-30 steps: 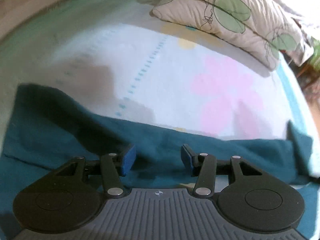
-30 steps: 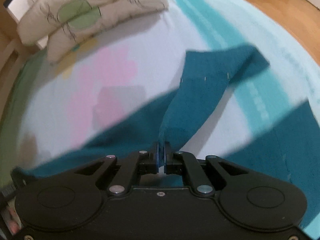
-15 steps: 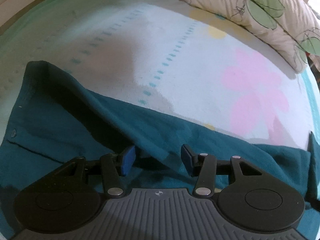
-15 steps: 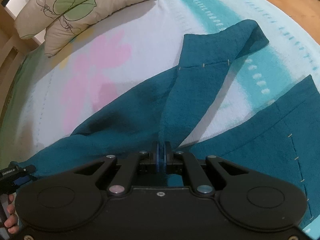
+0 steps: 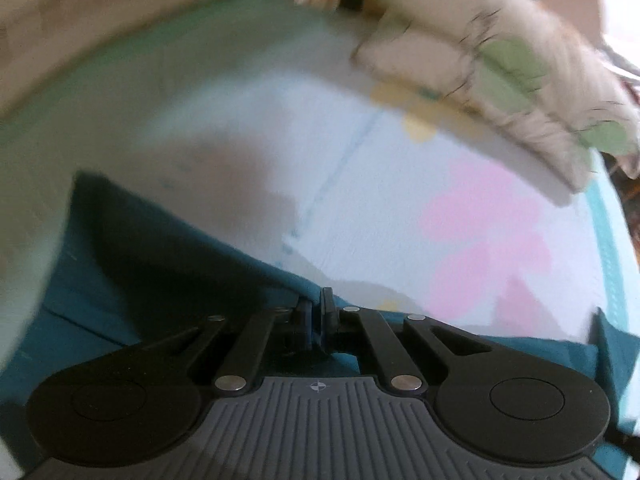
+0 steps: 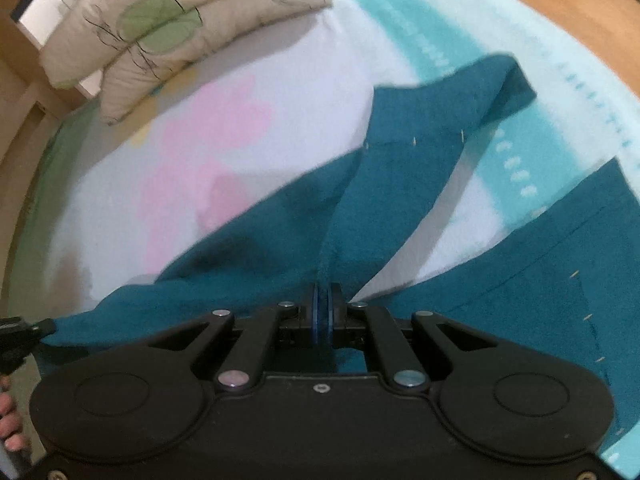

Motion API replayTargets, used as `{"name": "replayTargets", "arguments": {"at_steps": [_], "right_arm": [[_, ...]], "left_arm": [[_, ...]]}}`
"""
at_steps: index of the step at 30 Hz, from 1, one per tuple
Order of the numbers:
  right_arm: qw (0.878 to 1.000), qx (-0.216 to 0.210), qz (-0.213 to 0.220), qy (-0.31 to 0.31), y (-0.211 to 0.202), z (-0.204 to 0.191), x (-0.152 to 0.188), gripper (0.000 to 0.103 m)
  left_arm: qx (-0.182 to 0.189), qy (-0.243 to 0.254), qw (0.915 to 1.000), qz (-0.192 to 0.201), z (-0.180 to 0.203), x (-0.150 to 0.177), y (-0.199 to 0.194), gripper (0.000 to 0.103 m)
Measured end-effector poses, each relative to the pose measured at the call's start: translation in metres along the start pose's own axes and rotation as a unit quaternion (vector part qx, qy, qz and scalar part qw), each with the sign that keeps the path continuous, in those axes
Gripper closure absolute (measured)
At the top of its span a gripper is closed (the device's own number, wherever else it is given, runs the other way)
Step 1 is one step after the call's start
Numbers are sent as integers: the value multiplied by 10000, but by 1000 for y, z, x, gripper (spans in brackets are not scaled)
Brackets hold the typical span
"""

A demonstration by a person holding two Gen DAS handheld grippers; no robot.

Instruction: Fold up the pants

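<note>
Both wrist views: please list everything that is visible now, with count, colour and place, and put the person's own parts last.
pants: one, teal, spread across the bed, one leg lifted toward the right gripper.
bedsheet: one, white with pink flowers and turquoise bands, under the pants.
pillows: two, cream with green leaves, stacked at the far end of the bed.
floor: wooden, light brown, beyond the bed at the upper right of the right wrist view.
left gripper: black, shut on the pants' edge.
right gripper: black with blue pads, shut on the pants' leg.
hand: fingertips only, lower left edge of the right wrist view.
</note>
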State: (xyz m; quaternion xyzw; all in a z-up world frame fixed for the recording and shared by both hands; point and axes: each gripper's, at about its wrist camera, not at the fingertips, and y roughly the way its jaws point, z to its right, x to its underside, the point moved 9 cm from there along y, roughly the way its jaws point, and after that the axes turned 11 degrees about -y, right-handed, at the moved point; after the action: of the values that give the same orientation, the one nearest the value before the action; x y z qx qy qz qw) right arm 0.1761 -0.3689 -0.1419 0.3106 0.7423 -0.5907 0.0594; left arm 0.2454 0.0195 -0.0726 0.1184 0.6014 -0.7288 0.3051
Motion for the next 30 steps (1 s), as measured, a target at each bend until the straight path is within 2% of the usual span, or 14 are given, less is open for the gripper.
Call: {"name": "replayTargets", "arguments": {"at_steps": [2, 6, 8, 11, 14, 15, 18, 19, 20, 22, 25, 30], "right_arm": [[10000, -30, 92, -14, -18, 0, 4, 93], [9999, -49, 79, 72, -49, 8, 33, 93], [9999, 33, -98, 97, -54, 15, 55, 91], [9982, 14, -559, 215, -48, 26, 87, 91], [9939, -114, -996, 455, -44, 36, 105, 83], [9941, -119, -982, 455, -48, 37, 104, 83], [9979, 47, -581, 272, -67, 43, 80, 80], [9986, 164, -469, 186, -71, 45, 69, 71], [9988, 285, -386, 74, -72, 47, 59, 54], [9977, 629, -200, -127, -66, 53, 37, 40], [9942, 969, -115, -453, -44, 56, 8, 40], [9909, 1166, -204, -637, 7, 53, -24, 43]], "left_arm": [[87, 195, 9995, 241, 0, 7, -40, 100], [164, 170, 9997, 75, -19, 42, -81, 100], [161, 16, 9997, -163, -35, 66, -86, 100], [-78, -139, 9980, -604, -61, 104, -77, 100], [-301, -284, 9934, -1068, -77, 138, -57, 100], [-386, -258, 9926, -1126, -79, 144, -53, 100], [-626, -133, 9917, -1117, -81, 154, -41, 100], [-681, -126, 9911, -1138, -80, 156, -36, 100], [-694, -144, 9908, -1152, -80, 158, -34, 100], [-751, -109, 9904, -1152, -84, 159, -29, 100], [-877, -3, 9896, -1141, -85, 160, -21, 99], [-915, -127, 9873, -1291, -90, 160, -8, 99]]}}
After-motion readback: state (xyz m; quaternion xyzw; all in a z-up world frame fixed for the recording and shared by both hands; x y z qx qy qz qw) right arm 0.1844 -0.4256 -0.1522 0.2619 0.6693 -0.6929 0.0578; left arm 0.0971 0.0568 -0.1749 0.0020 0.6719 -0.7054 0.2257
